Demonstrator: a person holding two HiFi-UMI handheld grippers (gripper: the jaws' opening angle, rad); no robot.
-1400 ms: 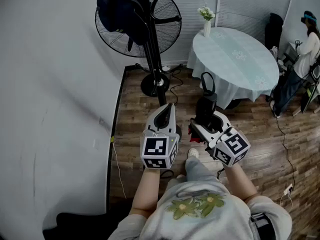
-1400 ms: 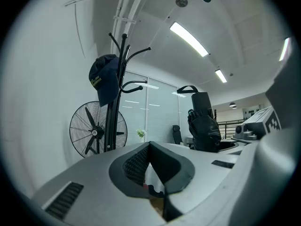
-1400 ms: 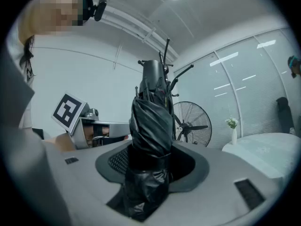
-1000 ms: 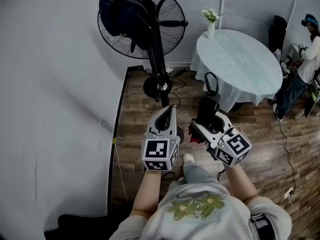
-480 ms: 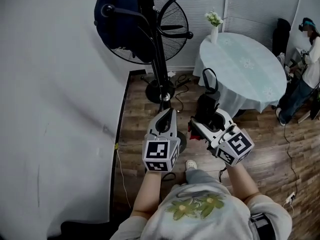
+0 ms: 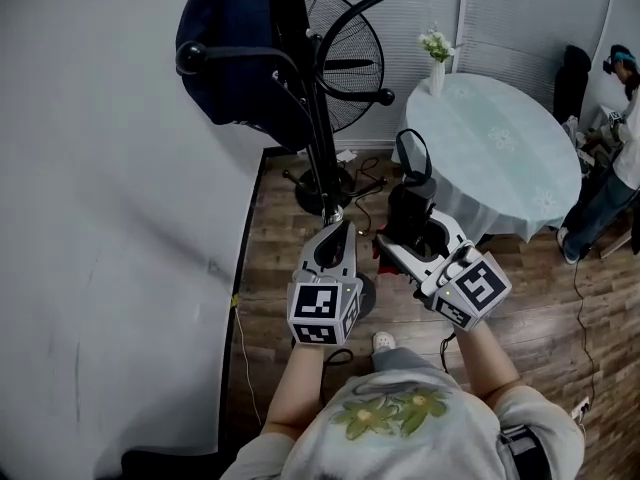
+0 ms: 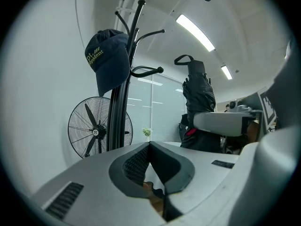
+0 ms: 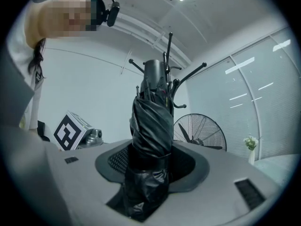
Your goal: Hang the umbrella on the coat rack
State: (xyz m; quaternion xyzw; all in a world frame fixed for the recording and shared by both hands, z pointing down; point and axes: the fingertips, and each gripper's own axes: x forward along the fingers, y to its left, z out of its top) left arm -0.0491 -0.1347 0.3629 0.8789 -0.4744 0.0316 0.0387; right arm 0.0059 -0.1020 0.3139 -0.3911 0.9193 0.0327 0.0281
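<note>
A black coat rack [image 6: 317, 138] stands by the wall, and a dark blue cap [image 6: 238, 53] hangs on one of its hooks. My right gripper [image 6: 408, 238] is shut on a folded black umbrella [image 6: 412, 208] and holds it upright, strap loop [image 6: 411, 158] on top. In the right gripper view the umbrella [image 8: 151, 126] fills the jaws, with the rack's hooks [image 8: 192, 74] behind it. My left gripper [image 6: 333, 240] is shut and empty, level beside the pole. The left gripper view shows the rack [image 7: 123, 93], the cap [image 7: 107, 62] and the umbrella [image 7: 198, 91].
A standing fan [image 6: 345, 63] is behind the rack. A round table [image 6: 505, 153] with a pale cloth and a vase of flowers [image 6: 436, 58] stands at the right. A white wall [image 6: 120, 228] closes the left side. Cables lie on the wood floor [image 6: 545, 288]. A person [image 6: 612, 168] is at the far right.
Both grippers have moved toward the coat rack, which now looms larger and nearer. The umbrella has risen a little in the right gripper. Neither gripper's jaws have changed.
</note>
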